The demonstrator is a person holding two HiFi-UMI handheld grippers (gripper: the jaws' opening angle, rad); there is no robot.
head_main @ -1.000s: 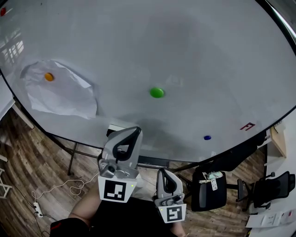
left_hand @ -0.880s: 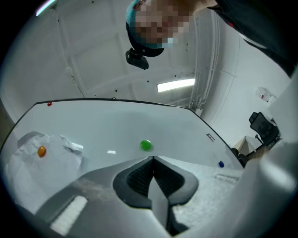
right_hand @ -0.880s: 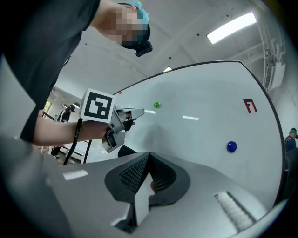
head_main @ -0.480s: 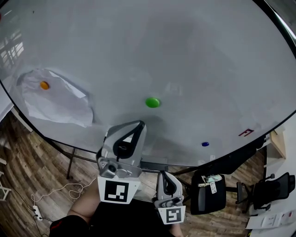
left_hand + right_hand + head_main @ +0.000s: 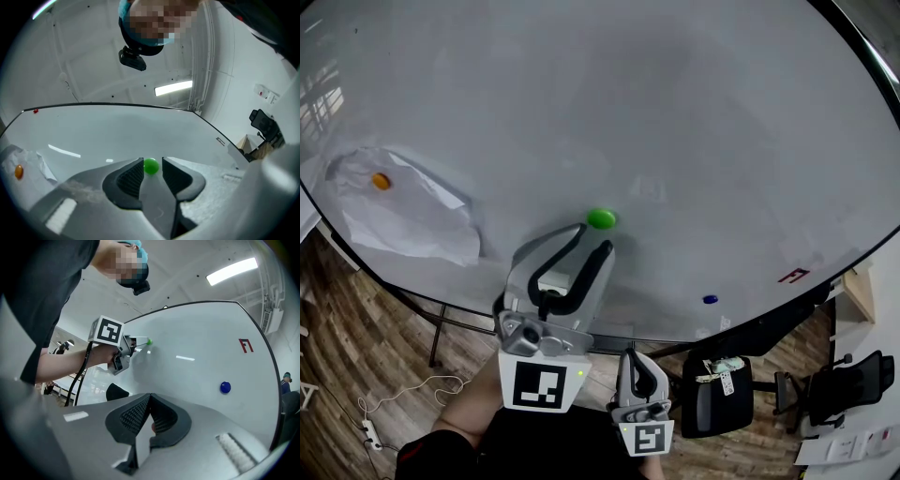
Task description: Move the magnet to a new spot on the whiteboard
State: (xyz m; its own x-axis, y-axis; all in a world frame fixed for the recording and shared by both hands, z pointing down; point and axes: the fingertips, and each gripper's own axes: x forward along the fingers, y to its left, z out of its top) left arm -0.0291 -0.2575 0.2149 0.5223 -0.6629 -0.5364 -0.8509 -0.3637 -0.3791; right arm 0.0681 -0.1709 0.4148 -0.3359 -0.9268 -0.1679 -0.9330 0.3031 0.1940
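Note:
The green magnet [image 5: 601, 218] sticks near the middle of the whiteboard [image 5: 694, 112]. My left gripper [image 5: 592, 238] points at it from just below, and its jaws are opening. In the left gripper view the green magnet [image 5: 150, 166] shows between the two fingertips, and the pads stand apart from it. My right gripper [image 5: 630, 356] hangs low under the board's edge, shut with nothing in it; in its own view the right gripper [image 5: 149, 400] has its pads together, with the left gripper [image 5: 136, 345] and the green magnet [image 5: 149, 341] farther off.
A blue magnet [image 5: 709, 300] and a red mark [image 5: 794, 276] sit at the board's lower right. An orange magnet [image 5: 382, 181] pins a crumpled paper sheet [image 5: 412, 220] at the left. Below the board are a black chair [image 5: 727, 380], a wooden floor and a cable [image 5: 394, 403].
My left gripper has risen to the green magnet and its jaws, shut before, now stand apart. The right gripper has barely moved.

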